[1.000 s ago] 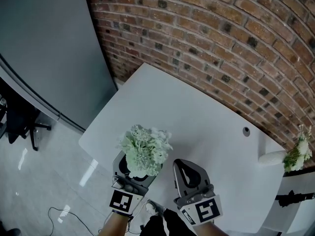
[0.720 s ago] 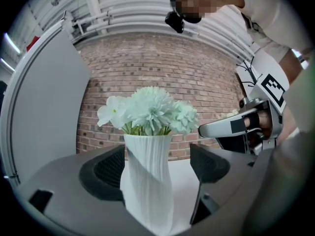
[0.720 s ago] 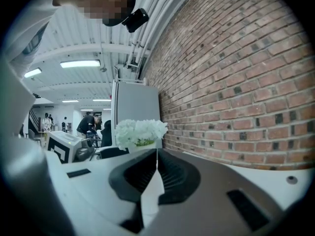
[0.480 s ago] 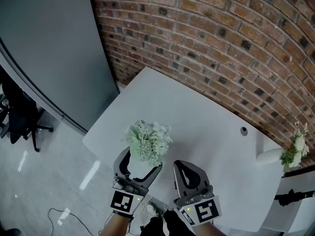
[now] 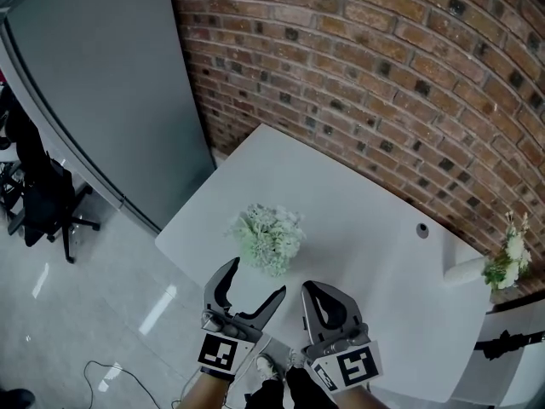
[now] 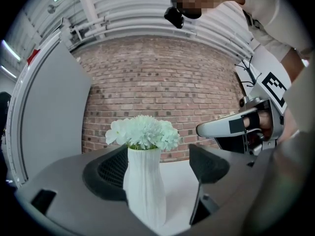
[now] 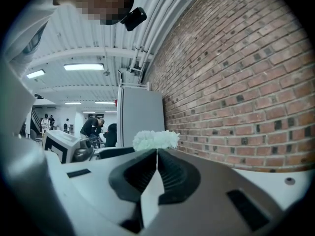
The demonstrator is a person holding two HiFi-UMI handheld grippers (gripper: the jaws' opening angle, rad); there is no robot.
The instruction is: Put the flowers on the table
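**Left gripper open, flowers standing on the table**

The left gripper [image 5: 255, 279] is held low over the near edge of the white table [image 5: 366, 203], its jaws spread wide and clamping nothing. Close on its right, the right gripper [image 5: 323, 295] has its jaws pressed together with nothing in them.

Just past the left gripper's tips a white ribbed vase [image 6: 145, 186] stands upright on the table top, carrying the pale flowers [image 5: 268, 239]. Seen along that gripper, the vase lines up in the gap between the two dark pads, nearer the left one. I cannot tell whether that pad touches it.

Farther across the table, towards the right, there is a small round hole [image 5: 422, 229]. Near the right corner is a second bunch [image 5: 511, 258] in a white holder. A brick wall [image 5: 383, 75] runs behind the table. To the left are a tall grey panel [image 5: 94, 83] and, on the shiny floor, a black chair [image 5: 47, 203].
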